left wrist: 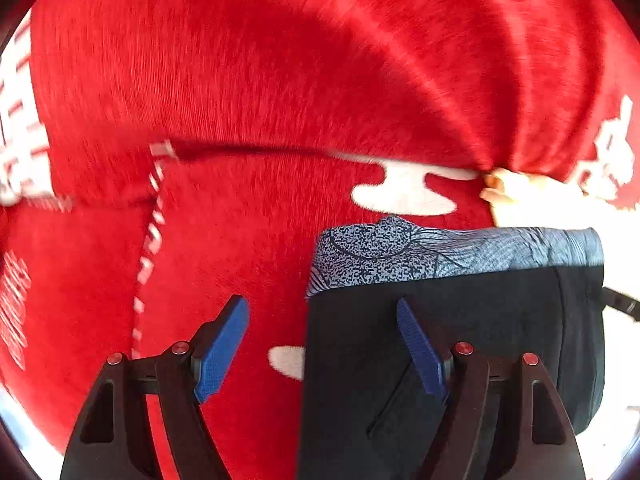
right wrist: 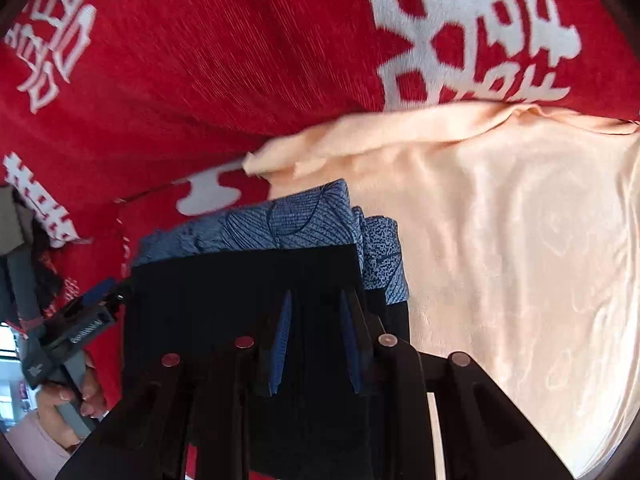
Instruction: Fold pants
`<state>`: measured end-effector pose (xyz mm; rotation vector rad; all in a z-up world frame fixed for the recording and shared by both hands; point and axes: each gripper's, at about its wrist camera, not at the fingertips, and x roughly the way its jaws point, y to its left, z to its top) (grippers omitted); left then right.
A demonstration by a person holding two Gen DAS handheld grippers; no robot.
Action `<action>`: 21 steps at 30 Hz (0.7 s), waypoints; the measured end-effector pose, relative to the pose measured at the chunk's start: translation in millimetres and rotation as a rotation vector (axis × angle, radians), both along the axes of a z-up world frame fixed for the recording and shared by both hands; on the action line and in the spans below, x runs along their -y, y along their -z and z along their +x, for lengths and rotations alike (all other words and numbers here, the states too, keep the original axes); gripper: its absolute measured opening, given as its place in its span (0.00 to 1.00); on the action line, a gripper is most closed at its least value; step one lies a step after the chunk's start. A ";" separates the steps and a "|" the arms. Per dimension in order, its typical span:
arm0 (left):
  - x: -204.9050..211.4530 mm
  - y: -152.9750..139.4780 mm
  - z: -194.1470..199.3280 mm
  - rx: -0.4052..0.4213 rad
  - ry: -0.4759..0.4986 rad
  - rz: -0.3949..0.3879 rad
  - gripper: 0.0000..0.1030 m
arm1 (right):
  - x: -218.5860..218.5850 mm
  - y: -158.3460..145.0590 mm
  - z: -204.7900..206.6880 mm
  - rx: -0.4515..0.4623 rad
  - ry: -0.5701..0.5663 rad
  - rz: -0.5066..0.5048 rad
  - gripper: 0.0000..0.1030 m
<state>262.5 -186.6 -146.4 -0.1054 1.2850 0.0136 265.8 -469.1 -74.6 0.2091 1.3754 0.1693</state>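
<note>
On the red plush blanket with white characters [left wrist: 248,80], the folded dark navy pants with blue patterned lining [right wrist: 248,288] lie beside a peach satin sheet [right wrist: 500,240], the right gripper [right wrist: 316,344] nearly closed over their near edge, the left gripper [left wrist: 324,348] spread wide, straddling their left edge.

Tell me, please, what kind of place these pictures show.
Probably a bedroom at home: the folded dark pants lie on a soft red blanket with white characters, beside a smooth peach bedsheet, like a made bed.
</note>
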 end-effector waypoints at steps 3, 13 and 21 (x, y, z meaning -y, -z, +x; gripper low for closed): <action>-2.9 5.7 -6.2 0.014 -0.023 0.003 0.89 | -1.2 3.4 -1.3 0.034 -0.025 -0.009 0.27; -8.3 -9.2 -24.5 -0.052 0.019 0.013 0.89 | 35.6 0.7 -38.7 -0.053 0.073 -0.010 0.53; -17.7 -15.5 -47.9 -0.143 0.012 -0.039 0.89 | 28.3 -20.8 -86.3 -0.023 0.080 -0.084 0.53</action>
